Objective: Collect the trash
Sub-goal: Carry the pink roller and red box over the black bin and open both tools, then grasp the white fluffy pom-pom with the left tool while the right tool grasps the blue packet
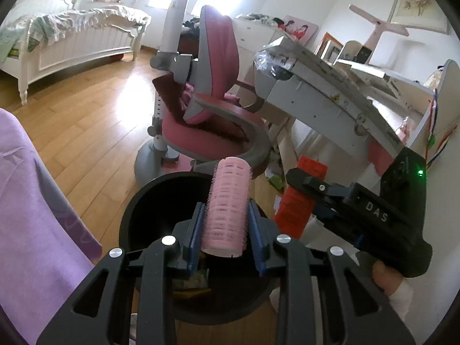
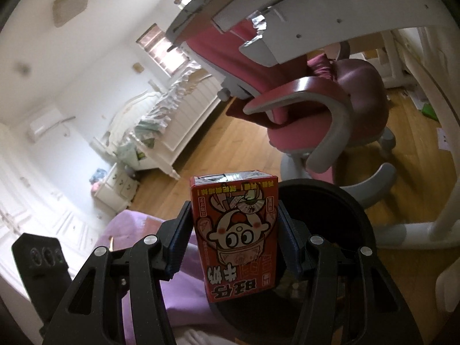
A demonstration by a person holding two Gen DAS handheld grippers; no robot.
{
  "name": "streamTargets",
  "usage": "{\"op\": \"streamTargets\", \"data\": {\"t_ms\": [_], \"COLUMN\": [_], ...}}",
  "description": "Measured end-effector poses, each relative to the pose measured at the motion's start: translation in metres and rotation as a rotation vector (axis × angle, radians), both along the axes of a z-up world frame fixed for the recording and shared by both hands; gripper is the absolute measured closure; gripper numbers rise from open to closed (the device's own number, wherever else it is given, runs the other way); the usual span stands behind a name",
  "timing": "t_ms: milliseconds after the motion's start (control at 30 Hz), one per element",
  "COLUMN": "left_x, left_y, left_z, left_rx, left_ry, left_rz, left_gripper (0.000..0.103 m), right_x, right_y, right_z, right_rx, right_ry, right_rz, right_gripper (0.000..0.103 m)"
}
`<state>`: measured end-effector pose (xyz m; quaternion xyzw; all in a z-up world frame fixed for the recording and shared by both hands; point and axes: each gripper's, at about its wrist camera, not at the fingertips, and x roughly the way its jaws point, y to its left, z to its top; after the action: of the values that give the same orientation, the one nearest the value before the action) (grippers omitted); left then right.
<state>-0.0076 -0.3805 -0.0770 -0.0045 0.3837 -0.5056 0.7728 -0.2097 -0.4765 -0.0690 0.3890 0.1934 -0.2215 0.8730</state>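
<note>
My left gripper (image 1: 225,227) is shut on a pink hair roller (image 1: 228,207) and holds it over the open black trash bin (image 1: 138,212); some trash lies in the bin's bottom. My right gripper (image 2: 234,230) is shut on a red milk carton (image 2: 235,235) with a cartoon face, held upside down just above the same bin (image 2: 353,215). In the left wrist view the right gripper (image 1: 302,189) holds the red carton (image 1: 299,198) at the bin's right rim. The left gripper's body (image 2: 43,256) shows at the lower left of the right wrist view.
A pink and grey desk chair (image 1: 212,109) stands just behind the bin on the wood floor. A grey-white desk (image 1: 330,86) is above right. A purple cloth (image 1: 34,189) lies left. A white bed (image 1: 72,43) stands far left.
</note>
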Motion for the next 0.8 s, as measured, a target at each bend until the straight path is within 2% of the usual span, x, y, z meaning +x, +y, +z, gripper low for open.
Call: {"op": "streamTargets", "data": {"t_ms": [100, 133, 167, 200, 233, 267, 567, 800], "left_x": [0.001, 0.001, 0.001, 0.0, 0.0, -0.001, 0.003, 0.023], "left_y": [-0.004, -0.005, -0.005, -0.004, -0.002, 0.001, 0.038, 0.122], "left_z": [0.0, 0.001, 0.002, 0.004, 0.005, 0.008, 0.03, 0.051], "left_rx": [0.011, 0.011, 0.009, 0.001, -0.006, -0.015, -0.064, -0.126], "left_ry": [0.002, 0.001, 0.003, 0.003, -0.001, -0.01, -0.029, -0.045], "left_rz": [-0.005, -0.004, -0.003, 0.0, 0.006, 0.015, 0.072, 0.249], "left_gripper": [0.07, 0.064, 0.054, 0.047, 0.035, 0.029, 0.024, 0.023], "right_x": [0.0, 0.0, -0.001, -0.002, -0.004, -0.005, 0.003, 0.033], "right_y": [-0.002, -0.003, -0.005, -0.005, -0.005, -0.004, 0.005, 0.03], "right_z": [-0.003, -0.004, -0.005, -0.005, -0.004, -0.004, 0.003, 0.011], "right_rx": [0.018, 0.028, 0.041, 0.044, 0.041, 0.037, 0.017, -0.001], "right_ry": [0.009, 0.013, 0.016, 0.013, 0.006, 0.005, 0.019, 0.043], "right_rz": [-0.006, -0.01, -0.019, -0.031, -0.044, -0.049, -0.03, 0.051], "right_gripper": [0.046, 0.04, 0.034, 0.023, 0.022, 0.022, 0.022, 0.022]}}
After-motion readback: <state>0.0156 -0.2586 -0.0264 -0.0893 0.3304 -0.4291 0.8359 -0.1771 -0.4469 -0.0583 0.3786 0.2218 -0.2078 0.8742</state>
